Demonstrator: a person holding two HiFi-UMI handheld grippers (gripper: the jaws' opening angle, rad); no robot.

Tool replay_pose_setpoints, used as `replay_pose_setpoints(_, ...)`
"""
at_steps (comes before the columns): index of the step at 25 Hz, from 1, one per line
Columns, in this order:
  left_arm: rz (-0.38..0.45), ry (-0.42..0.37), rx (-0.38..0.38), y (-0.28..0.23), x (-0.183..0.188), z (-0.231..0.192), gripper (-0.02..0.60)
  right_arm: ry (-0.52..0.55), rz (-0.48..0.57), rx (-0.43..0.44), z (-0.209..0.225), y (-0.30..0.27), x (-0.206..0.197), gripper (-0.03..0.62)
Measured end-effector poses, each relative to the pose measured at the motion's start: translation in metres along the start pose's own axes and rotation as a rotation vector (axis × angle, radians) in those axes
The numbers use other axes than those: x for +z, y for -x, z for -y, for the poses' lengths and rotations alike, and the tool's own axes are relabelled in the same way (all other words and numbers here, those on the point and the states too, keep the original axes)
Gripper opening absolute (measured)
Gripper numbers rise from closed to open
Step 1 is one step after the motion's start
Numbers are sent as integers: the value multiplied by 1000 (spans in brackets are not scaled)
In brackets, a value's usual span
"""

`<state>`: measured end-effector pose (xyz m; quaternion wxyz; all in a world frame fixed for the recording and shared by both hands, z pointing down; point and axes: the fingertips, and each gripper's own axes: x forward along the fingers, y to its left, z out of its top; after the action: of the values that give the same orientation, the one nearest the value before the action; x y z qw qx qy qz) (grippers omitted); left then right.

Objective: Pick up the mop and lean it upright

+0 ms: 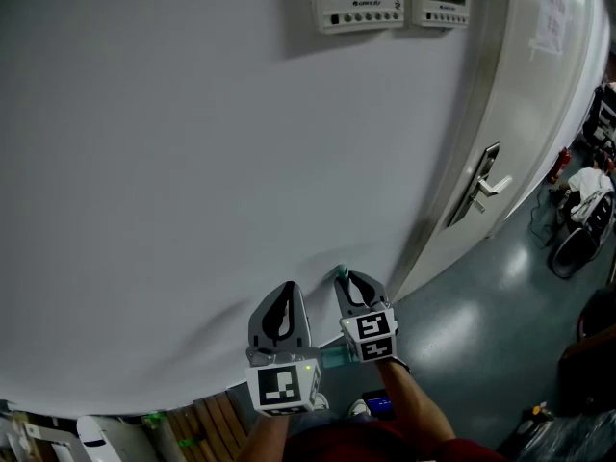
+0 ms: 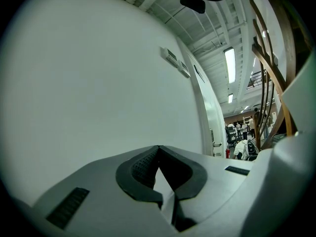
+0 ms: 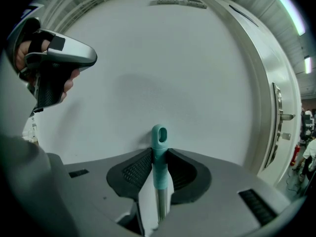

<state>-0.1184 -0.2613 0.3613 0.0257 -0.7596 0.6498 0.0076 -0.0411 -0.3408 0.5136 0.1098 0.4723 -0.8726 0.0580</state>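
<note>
Pinches the mop handle (image 3: 159, 167) on its teal end sleeve, just under the hanging hole, with the right gripper (image 1: 362, 287), pads pressed on both sides, seemingly to hold the pole standing upright and close against the white wall (image 1: 192, 162), just left of the door (image 1: 500, 104). Holds the left gripper (image 1: 282, 301) just beside it, jaws pressed together on nothing, probably spare and raised clear of the pole. Looks close to the leaning step, with contact between handle top and wall impossible to judge and the mop head out of sight below.
</note>
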Motion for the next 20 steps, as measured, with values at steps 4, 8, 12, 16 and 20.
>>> replay_pose_setpoints(4, 17, 14, -8, -1, 4, 1, 14, 0, 3, -4, 0, 0, 0, 109)
replay_pose_setpoints(8, 15, 4, -6, 0, 3, -1, 14, 3, 3, -7, 0, 0, 0, 109)
replay_pose_setpoints(12, 10, -4, -2, -1, 1, -2, 14, 4, 3, -11, 1, 2, 0, 107)
replay_pose_setpoints(16, 3, 6, -7, -1, 0, 0, 14, 4, 2, -17, 3, 5, 0, 107)
replay_pose_setpoints(20, -2, 4, -13, -1, -2, 2, 14, 6, 11, -24, 5, 11, 0, 107)
